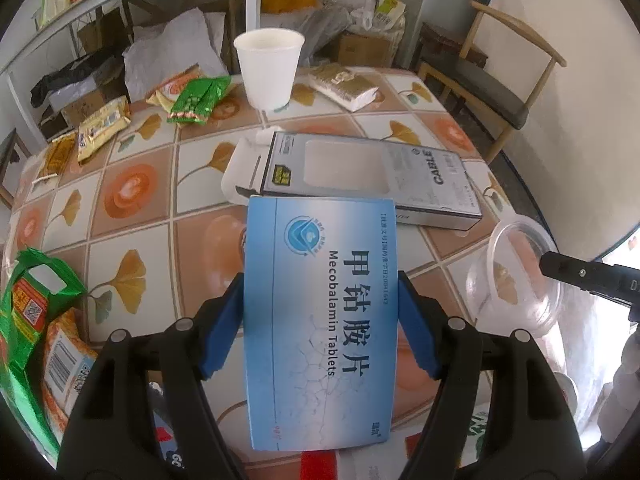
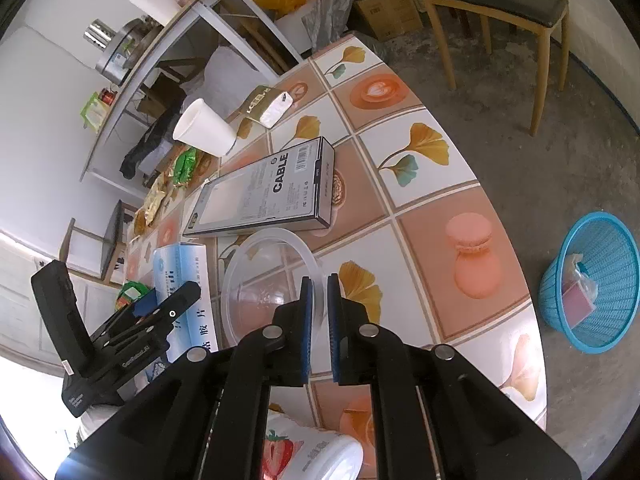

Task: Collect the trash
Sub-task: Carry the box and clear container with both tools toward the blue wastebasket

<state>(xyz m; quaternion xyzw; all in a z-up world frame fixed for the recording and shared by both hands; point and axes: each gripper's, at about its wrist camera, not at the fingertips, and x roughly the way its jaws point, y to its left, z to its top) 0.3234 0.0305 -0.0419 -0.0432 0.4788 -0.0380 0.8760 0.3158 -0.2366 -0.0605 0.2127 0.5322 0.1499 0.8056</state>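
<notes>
Blue tablet box [image 1: 320, 320], clamped in left tool [image 1: 320, 328].
Right tool [image 2: 319, 328] pinches clear tub [image 2: 272, 280] rim; thin wall may slip.

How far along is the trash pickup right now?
Barely started: the blue basket on the floor holds only a few scraps. In hand: the left tool grips the blue tablet box, the right tool pinches the clear plastic bowl by its rim. Left: cable box, white cup, snack wrappers.
</notes>
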